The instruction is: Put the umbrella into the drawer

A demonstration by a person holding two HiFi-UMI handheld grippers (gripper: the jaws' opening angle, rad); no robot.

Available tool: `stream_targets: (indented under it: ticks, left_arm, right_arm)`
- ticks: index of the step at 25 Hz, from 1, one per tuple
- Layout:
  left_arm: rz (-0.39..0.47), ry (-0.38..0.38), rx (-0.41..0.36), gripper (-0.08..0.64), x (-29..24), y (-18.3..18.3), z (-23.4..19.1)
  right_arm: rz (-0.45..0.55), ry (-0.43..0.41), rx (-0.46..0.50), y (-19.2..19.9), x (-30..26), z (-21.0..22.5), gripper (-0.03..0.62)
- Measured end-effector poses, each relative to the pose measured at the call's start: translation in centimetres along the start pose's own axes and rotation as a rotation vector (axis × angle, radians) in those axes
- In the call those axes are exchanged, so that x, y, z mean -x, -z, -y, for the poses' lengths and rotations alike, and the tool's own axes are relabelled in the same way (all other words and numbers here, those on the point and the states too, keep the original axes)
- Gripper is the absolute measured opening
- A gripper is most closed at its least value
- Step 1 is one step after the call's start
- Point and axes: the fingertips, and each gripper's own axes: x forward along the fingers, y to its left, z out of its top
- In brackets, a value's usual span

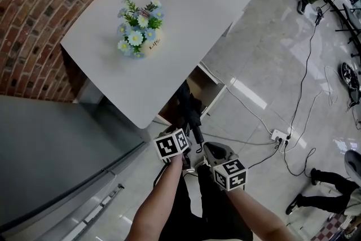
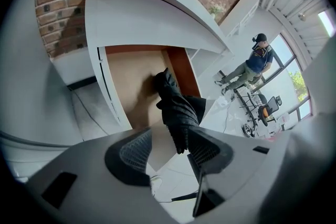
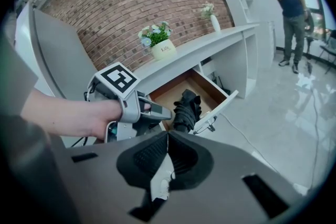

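Tipping is the main hazard: the folded black umbrella (image 1: pixel 190 110) lies at lower centre of the head view, far end inside the open drawer (image 1: pixel 220 90) and handle end jutting over the drawer front, so it may slide out to the floor (image 1: pixel 254 59) or jam the drawer. Left gripper (image 2: pixel 169 150) jaws stand apart with the handle tip between them, unclamped; right gripper (image 3: pixel 168 139) jaws are closed on nothing. Count: one umbrella, one drawer, two grippers, one flower pot (image 1: pixel 138 31).

The umbrella (image 1: pixel 190 113) sticks out of the open drawer (image 3: pixel 212 86) under the counter (image 1: pixel 197 20); the flowerpot (image 1: pixel 138 36) stands on the counter, farther left.
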Motion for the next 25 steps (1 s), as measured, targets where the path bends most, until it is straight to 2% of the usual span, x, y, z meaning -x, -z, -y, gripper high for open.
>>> stream_targets:
  ticks: [4, 7, 13, 19, 25]
  left_arm:
    - [0.002, -0.007, -0.007, 0.194, 0.2, 0.1, -0.8]
    - [0.013, -0.017, -0.017, 0.138, 0.5, 0.0, -1.4]
    - [0.023, -0.022, -0.036, 0.067, 0.9, 0.0, -2.0]
    - [0.04, -0.043, -0.064, 0.029, 2.0, -0.7, -1.9]
    - [0.059, -0.006, -0.08, 0.009, 3.4, -1.0, -0.9]
  right_arm:
    - [0.003, 0.001, -0.003, 0.2, -0.4, -0.6, 0.017]
    - [0.001, 0.002, -0.007, 0.5, -0.7, -0.9, 0.017]
    - [0.005, 0.009, -0.014, 0.6, -0.8, -1.4, 0.017]
    - [0.017, 0.017, -0.014, -0.2, -0.9, -1.7, 0.017]
    - [0.031, 0.015, -0.008, -1.2, -0.7, -2.4, 0.017]
